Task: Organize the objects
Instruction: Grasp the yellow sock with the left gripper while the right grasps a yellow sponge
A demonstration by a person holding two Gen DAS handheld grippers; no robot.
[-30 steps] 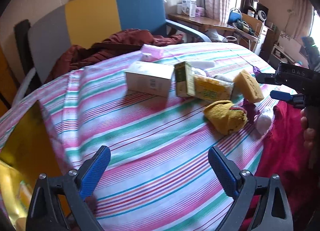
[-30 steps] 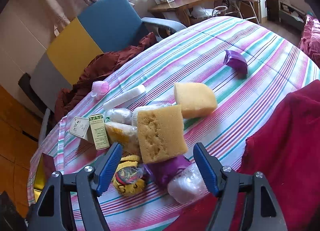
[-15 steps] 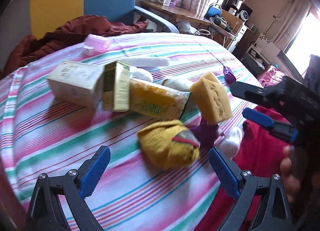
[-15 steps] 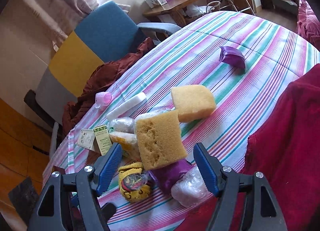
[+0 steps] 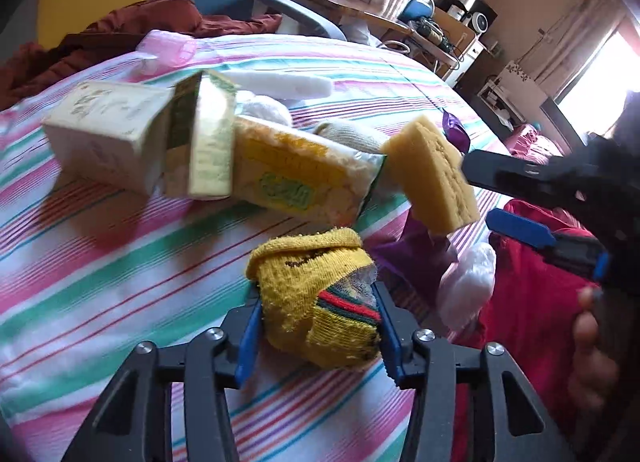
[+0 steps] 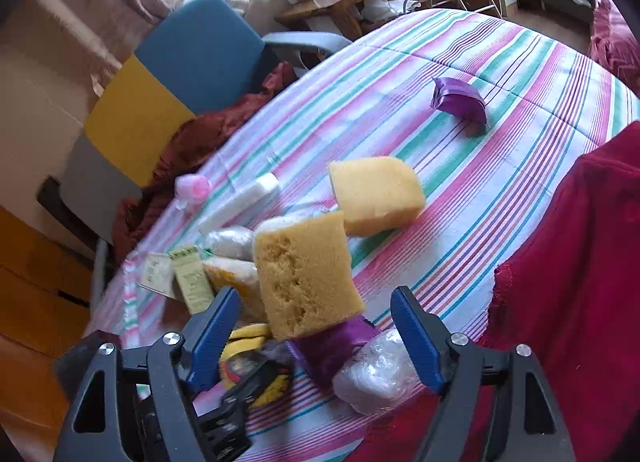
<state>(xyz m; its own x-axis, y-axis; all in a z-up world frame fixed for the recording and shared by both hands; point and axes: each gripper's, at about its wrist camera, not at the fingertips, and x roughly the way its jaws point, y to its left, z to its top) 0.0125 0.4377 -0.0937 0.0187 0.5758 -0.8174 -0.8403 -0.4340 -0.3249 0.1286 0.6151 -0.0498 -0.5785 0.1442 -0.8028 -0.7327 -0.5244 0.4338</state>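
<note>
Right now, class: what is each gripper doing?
Left gripper: fingers closing on the yellow knitted sock bundle.
Right gripper: open, fingers opening, holding nothing.

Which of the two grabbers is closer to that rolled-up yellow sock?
Left. The left gripper has the yellow sock between its closing jaws. The right gripper hangs apart, open over the sponge beside it.

- Two yellow sponges (image 6: 306,274) (image 6: 376,194)
- Two cartons (image 5: 108,136) (image 5: 206,138)
- One yellow sock bundle (image 5: 320,298)
- Two purple packets (image 6: 458,100) (image 6: 332,346)
- One pink cap (image 6: 193,187)
</note>
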